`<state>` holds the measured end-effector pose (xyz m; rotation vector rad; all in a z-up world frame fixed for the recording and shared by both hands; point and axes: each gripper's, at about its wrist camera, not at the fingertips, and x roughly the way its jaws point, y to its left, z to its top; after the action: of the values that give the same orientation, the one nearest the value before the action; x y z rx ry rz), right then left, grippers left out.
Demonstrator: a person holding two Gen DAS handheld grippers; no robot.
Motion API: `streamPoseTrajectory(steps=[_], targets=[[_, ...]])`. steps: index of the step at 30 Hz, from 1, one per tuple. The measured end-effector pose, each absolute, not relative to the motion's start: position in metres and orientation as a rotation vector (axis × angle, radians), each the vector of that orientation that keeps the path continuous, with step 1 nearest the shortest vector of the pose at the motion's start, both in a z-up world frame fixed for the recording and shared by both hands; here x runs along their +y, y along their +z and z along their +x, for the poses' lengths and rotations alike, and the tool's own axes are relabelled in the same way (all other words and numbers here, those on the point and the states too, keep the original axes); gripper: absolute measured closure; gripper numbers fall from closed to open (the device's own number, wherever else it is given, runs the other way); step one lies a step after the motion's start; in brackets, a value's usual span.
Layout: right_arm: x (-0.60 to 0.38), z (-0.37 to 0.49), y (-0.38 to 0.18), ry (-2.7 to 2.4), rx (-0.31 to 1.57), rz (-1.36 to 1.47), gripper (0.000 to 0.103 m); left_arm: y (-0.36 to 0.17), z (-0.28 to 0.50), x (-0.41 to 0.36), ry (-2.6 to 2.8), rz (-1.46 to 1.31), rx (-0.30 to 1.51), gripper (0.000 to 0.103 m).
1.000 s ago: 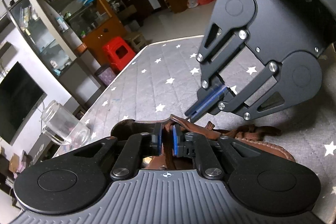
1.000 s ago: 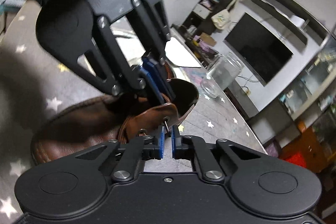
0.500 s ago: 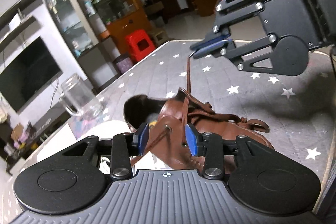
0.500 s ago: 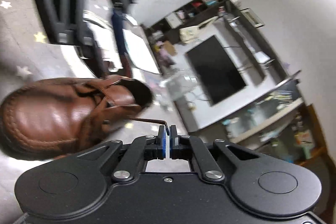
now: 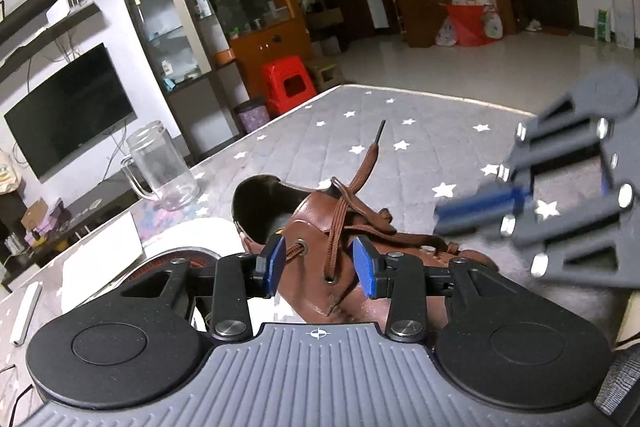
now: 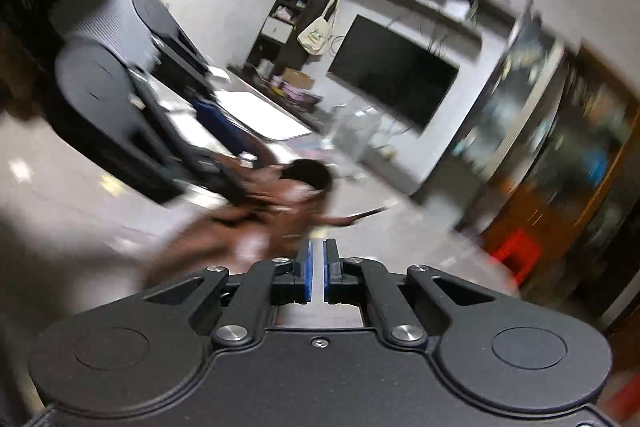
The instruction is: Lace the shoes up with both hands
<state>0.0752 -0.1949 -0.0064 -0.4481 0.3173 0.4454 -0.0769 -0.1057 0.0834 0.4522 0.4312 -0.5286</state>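
Note:
A brown leather shoe (image 5: pixel 320 223) lies on the grey star-patterned tablecloth (image 5: pixel 420 115), its opening facing away from me. My left gripper (image 5: pixel 320 263) stands open with the shoe's eyelet flap between its blue pads, and they do not press on it. The brown lace (image 5: pixel 360 171) runs through the eyelets, and its dark tip (image 5: pixel 380 131) sticks up free. My right gripper (image 5: pixel 444 213) hovers blurred to the right of the shoe. In the right wrist view, that gripper (image 6: pixel 319 275) is shut with nothing in it. The blurred shoe (image 6: pixel 272 211) and lace tip (image 6: pixel 368 213) lie beyond.
A clear glass mug (image 5: pixel 160 167) stands left of the shoe near the table's far-left edge. A white sheet (image 5: pixel 104 255) and a white bar (image 5: pixel 26 311) lie at the near left. A red stool (image 5: pixel 288 83) and cabinets stand beyond the table.
My left gripper opened off the lace and drew back a little. The right gripper pulled the lace up, no longer holds it, and has swung right and lower. Both views have rolled.

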Motion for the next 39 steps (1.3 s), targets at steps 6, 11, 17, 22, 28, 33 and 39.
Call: streamPoseTrajectory(steps=[6, 11, 17, 22, 28, 33, 39], targets=[[-0.201, 0.076, -0.014, 0.467, 0.423, -0.188, 0.072, 0.088, -0.084, -0.106, -0.542, 0.444, 0.404, 0.064], [-0.21, 0.082, -0.027, 0.483, 0.455, -0.114, 0.064, 0.09, -0.085, -0.106, -0.546, 0.444, 0.398, 0.064], [-0.224, 0.079, -0.031, 0.438, 0.447, -0.066, 0.041, 0.095, -0.082, -0.112, -0.573, 0.471, 0.378, 0.064], [-0.234, 0.086, -0.037, 0.389, 0.448, -0.014, 0.023, 0.095, -0.072, -0.121, -0.591, 0.5, 0.381, 0.064], [-0.245, 0.103, -0.044, 0.395, 0.455, 0.042, 0.014, 0.094, -0.058, -0.123, -0.611, 0.54, 0.403, 0.073], [-0.253, 0.117, -0.051, 0.424, 0.482, 0.124, 0.009, 0.089, -0.049, -0.125, -0.62, 0.594, 0.44, 0.081], [-0.263, 0.129, -0.057, 0.431, 0.54, 0.208, 0.0, 0.08, -0.039, -0.135, -0.66, 0.666, 0.468, 0.083]])
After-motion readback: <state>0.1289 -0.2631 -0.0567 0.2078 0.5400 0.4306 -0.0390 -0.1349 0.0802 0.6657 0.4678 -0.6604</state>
